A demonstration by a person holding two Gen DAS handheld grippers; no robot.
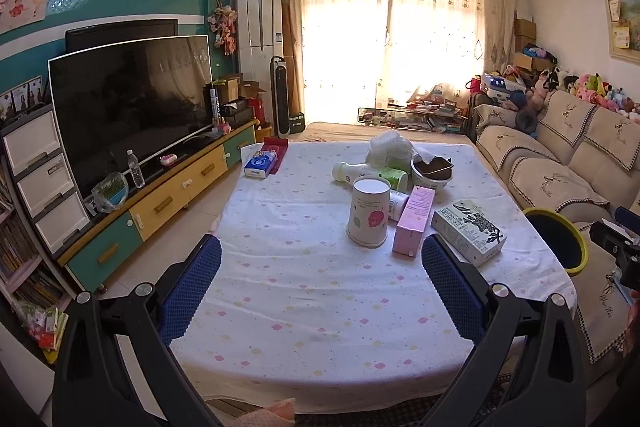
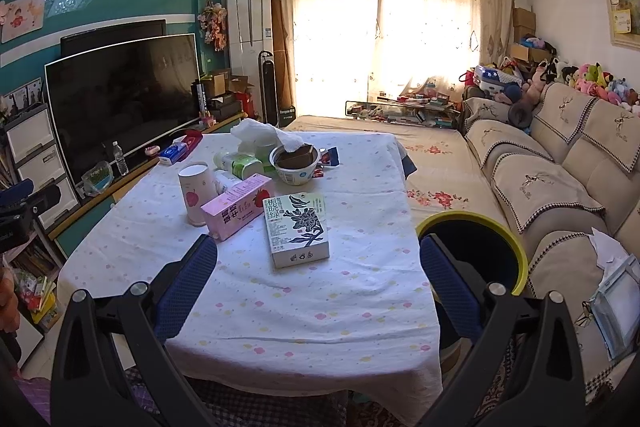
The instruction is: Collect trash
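Hovering over the near edge of the desk (image 2: 248, 311), both the left hand-held gripper (image 1: 320, 291) and the right hand-held gripper (image 2: 318, 287) are released and empty, so collecting seems not yet begun. Trash lies mid-desk: green-print box (image 2: 298, 229), pink carton (image 2: 236, 211), paper cup (image 2: 196, 193), bowl (image 2: 295, 163). The bin (image 2: 516, 251) stands just beside the desk's right edge. Next, probably reaching forward for the nearest box.

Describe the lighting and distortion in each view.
Left wrist view: the curtained window is blown out, backlighting the paper cup, and the TV edge bows from fisheye. Right wrist view: same window glare, the tea box stays readable, dark corners vignette.
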